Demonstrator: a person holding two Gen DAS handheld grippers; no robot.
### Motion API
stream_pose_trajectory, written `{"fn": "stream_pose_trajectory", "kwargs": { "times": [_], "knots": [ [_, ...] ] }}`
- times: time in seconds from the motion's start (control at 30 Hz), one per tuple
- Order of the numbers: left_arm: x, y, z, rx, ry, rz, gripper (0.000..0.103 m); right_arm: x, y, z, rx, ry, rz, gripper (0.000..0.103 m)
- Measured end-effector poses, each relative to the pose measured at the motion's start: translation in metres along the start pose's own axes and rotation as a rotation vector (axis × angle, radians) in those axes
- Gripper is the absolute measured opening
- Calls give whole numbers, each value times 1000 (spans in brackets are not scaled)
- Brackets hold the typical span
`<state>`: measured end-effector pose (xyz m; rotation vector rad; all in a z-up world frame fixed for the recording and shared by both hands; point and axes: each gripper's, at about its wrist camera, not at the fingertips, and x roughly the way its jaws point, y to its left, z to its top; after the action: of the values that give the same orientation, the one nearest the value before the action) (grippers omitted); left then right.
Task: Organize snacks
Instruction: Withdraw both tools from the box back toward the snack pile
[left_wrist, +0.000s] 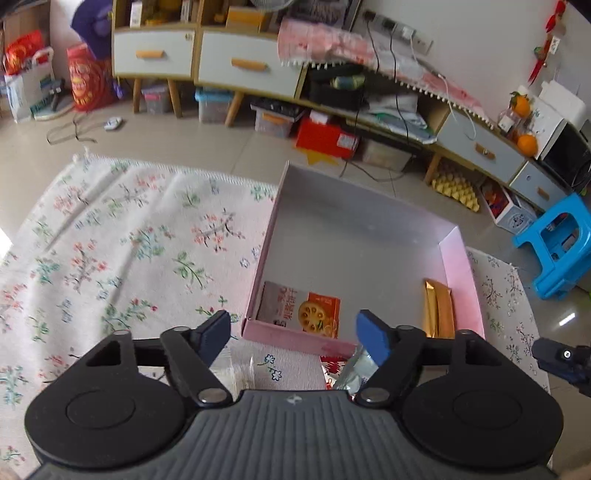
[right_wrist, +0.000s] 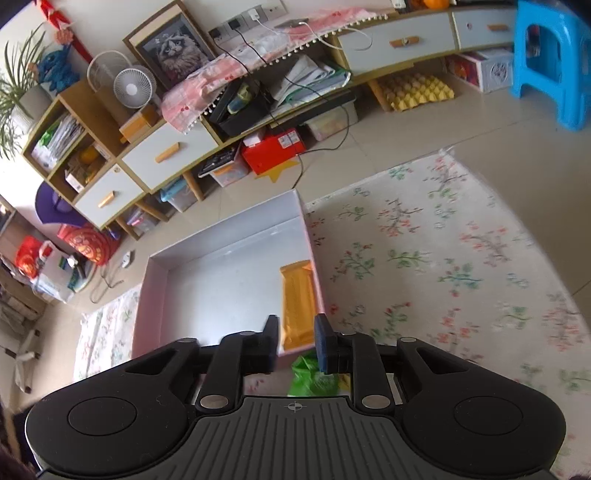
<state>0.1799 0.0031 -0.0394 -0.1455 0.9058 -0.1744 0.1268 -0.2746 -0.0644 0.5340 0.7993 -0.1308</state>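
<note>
A pink open box (left_wrist: 295, 338) with a grey inside lies on a floral rug. In it lie an orange-and-grey biscuit packet (left_wrist: 301, 308) at the near left and a gold packet (left_wrist: 439, 310) along the right wall. My left gripper (left_wrist: 295, 332) is open and empty, above the box's near edge. Loose wrapped snacks (left_wrist: 351, 373) lie under it. In the right wrist view the box (right_wrist: 155, 266) and the gold packet (right_wrist: 297, 299) show ahead. My right gripper (right_wrist: 297, 338) is partly open and empty above the box's near wall, over a green packet (right_wrist: 312, 376).
A long low cabinet (left_wrist: 243, 62) with white drawers stands beyond the rug, with storage bins and a red box (left_wrist: 325, 138) beneath. A blue plastic stool (left_wrist: 557, 243) stands at the right. The floral rug (right_wrist: 443, 251) spreads to both sides of the box.
</note>
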Motion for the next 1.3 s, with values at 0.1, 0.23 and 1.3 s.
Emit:
{"fn": "stream_pose_trajectory", "kwargs": {
  "times": [0.1, 0.23, 1.3],
  "knots": [
    [-13, -14, -5, 68, -22, 49, 78, -10, 1, -6, -16, 1, 2, 59],
    [-33, -30, -13, 143, -71, 106, 90, -3, -3, -14, -20, 61, -48, 64],
    [-72, -13, -64, 103, -26, 45, 101, -73, -1, -70, -64, 22, -64, 73]
  ]
}}
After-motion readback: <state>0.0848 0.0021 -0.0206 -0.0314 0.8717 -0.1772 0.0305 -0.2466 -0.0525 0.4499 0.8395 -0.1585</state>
